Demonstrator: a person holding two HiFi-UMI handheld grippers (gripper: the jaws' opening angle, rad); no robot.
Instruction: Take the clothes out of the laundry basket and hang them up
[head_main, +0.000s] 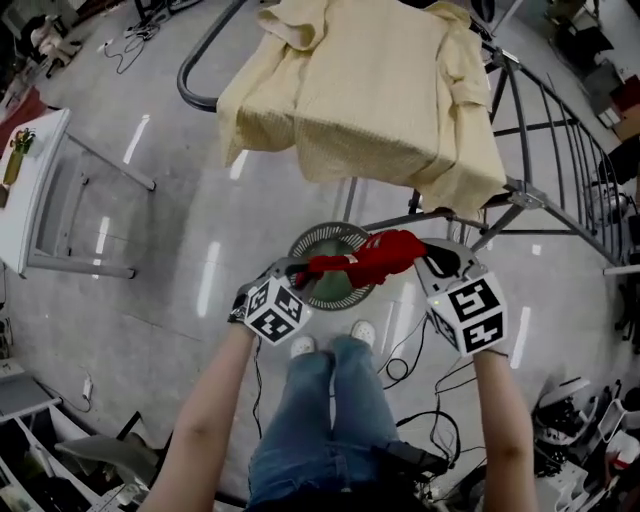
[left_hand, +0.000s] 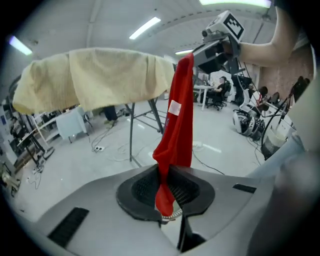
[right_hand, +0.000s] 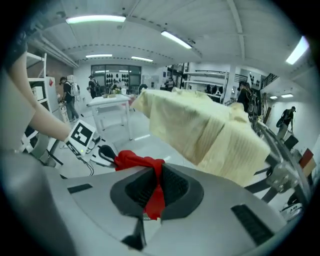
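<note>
Covering much of the round laundry basket (head_main: 318, 243) on the floor, the red garment (head_main: 372, 258) and both grippers leave only part of its slatted rim showing, just below the middle of the head view. What kind of garment the red one is cannot be made out (it is bunched into a rope-like twist), and each end vanishes between a pair of pads. The left gripper (head_main: 298, 270), toward 7 o'clock from the picture's centre, has its jaws pressed together on one end. Its own view shows the cloth rising from the pads toward 12 o'clock as a long, creased strip with a small white label (left_hand: 174, 107). The right gripper (head_main: 428, 256), toward 4 o'clock, pinches the other end, with a red tail poking out beneath its pads. The cloth spans the gap between them, over the basket and beyond the person's white shoes (head_main: 303, 346). At 12 o'clock a cream ribbed garment (head_main: 370, 90) drapes over a grey metal drying rack (head_main: 527, 196), its upper edge cut off by the frame.
</note>
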